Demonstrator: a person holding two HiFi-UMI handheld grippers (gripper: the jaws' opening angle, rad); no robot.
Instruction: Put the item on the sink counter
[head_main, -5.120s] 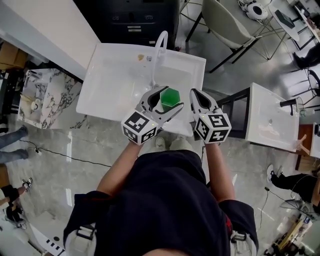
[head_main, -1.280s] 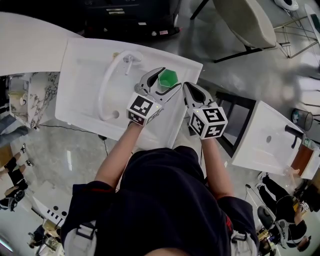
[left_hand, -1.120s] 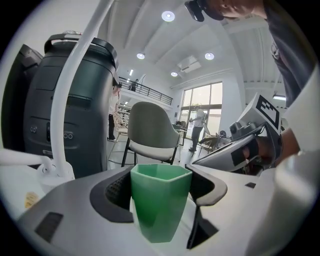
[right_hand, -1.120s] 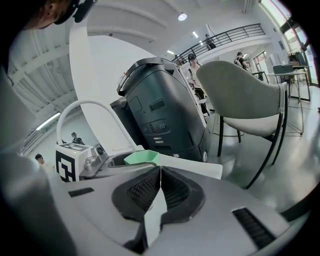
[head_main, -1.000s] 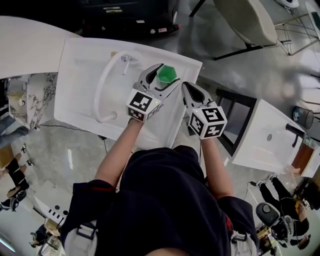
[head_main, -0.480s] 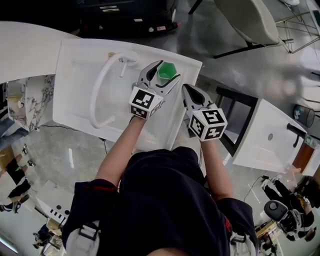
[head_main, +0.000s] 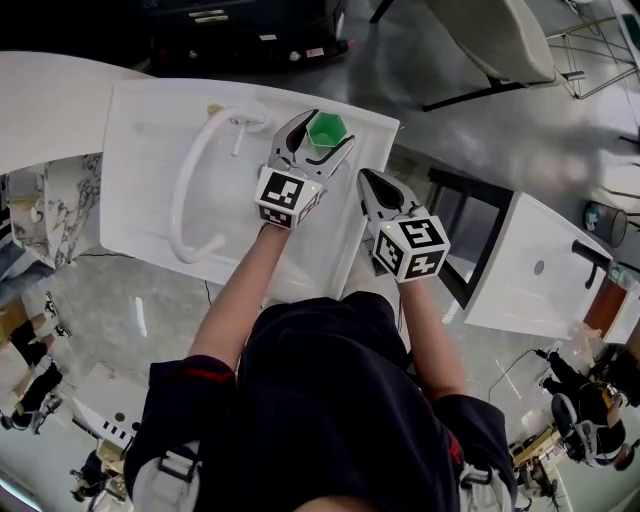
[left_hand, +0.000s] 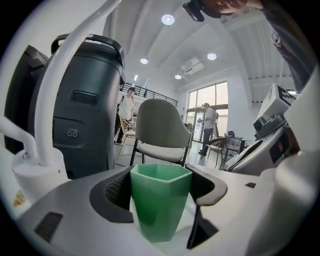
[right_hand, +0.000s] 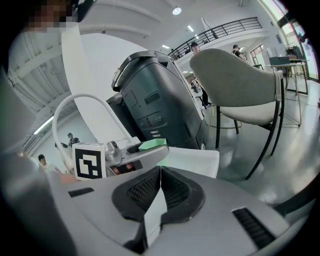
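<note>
My left gripper (head_main: 329, 129) is shut on a green faceted cup (head_main: 327, 130), held upright over the back right corner of the white sink counter (head_main: 372, 135). In the left gripper view the cup (left_hand: 160, 200) stands between both pads just above the white surface; I cannot tell whether it touches. The white arched faucet (head_main: 190, 190) rises left of the cup. My right gripper (head_main: 366, 178) is shut with nothing in it, beside the sink's right edge. The right gripper view shows its closed pads (right_hand: 145, 192) and the left gripper with the cup's rim (right_hand: 152, 145) beyond.
A dark grey machine (head_main: 250, 30) stands behind the sink. A grey chair (head_main: 490, 40) is at the back right. A second white basin (head_main: 540, 270) sits to the right, with a dark frame (head_main: 460, 230) between. People stand in the distance.
My left gripper has carried the green cup a little farther toward the sink's back right corner and slightly lower. The right gripper has stayed put, still shut.
</note>
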